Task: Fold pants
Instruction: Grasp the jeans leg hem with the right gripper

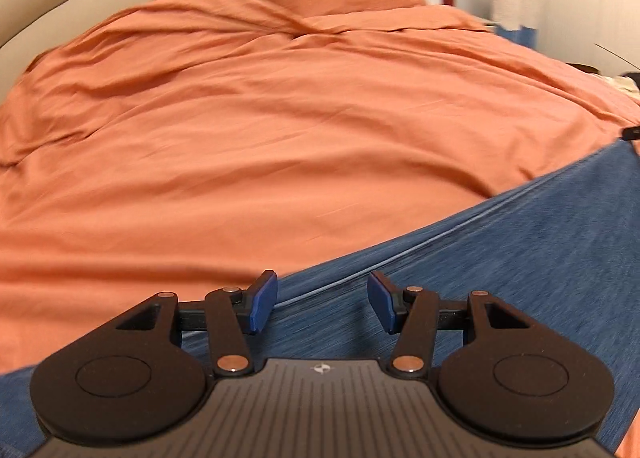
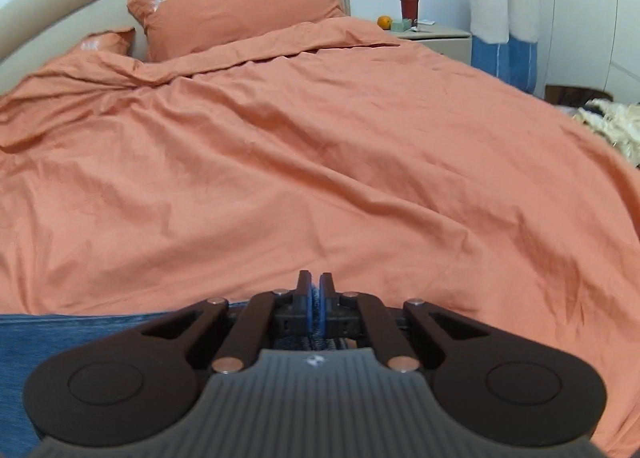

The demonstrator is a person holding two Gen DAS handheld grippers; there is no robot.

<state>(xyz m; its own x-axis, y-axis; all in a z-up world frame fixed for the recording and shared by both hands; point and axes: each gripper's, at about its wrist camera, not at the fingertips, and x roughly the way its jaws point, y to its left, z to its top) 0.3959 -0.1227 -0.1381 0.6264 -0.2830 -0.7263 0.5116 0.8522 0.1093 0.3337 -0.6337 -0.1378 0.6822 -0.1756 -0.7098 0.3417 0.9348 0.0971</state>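
Pants point(image 1: 500, 258) edge pinched in right tongs point(image 2: 315, 304); left tongs point(image 1: 322, 304) agape above.

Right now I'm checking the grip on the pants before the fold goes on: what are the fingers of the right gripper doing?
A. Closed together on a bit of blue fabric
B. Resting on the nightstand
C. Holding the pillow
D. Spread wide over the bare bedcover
A: in the right wrist view the right gripper has its fingers pressed together with a strip of the blue pants pinched between them.
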